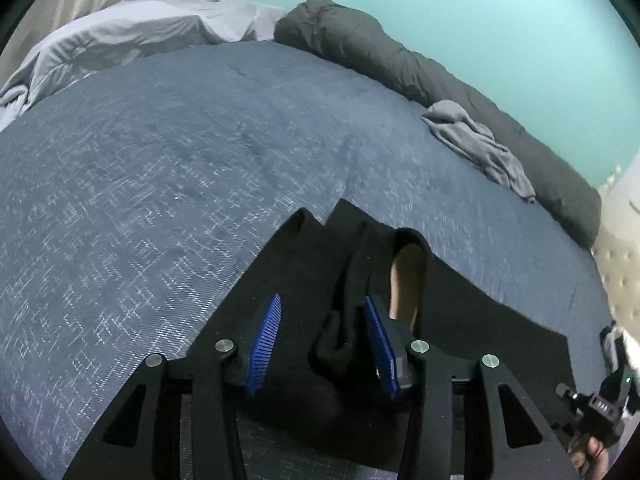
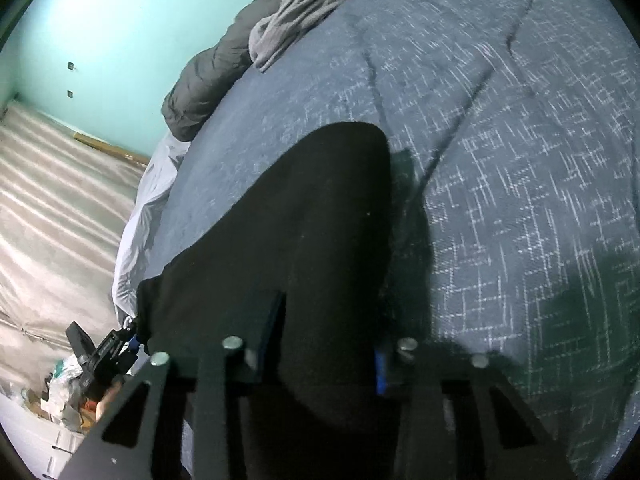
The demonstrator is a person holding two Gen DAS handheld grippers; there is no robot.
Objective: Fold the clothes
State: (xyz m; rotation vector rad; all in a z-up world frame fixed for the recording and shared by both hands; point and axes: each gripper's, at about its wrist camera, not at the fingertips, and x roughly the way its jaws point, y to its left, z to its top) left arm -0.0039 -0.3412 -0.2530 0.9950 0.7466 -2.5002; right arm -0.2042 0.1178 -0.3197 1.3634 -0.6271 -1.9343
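Left wrist view: left gripper (image 1: pixel 320 340), blue pads (image 1: pixel 266 338) apart; bunched fold of black garment (image 1: pixel 344 276) between them, against one pad only, not clamped. Garment spread on blue bedspread (image 1: pixel 160 184), near edge of bed. Grey garment (image 1: pixel 480 148) crumpled by rolled dark duvet (image 1: pixel 400 60), well apart.

Right wrist view: right gripper (image 2: pixel 320 352) with black cloth draped thickly across the jaws; pads largely hidden, grip not determinable.

Risks, judged: fold sliding out of the unclosed left jaws if lifted; uneven pull between hands skewing the fold; cloth edge dragging off the bed.

Containers: none discernible; clutter on floor (image 2: pixel 68 380), too blurred to identify.
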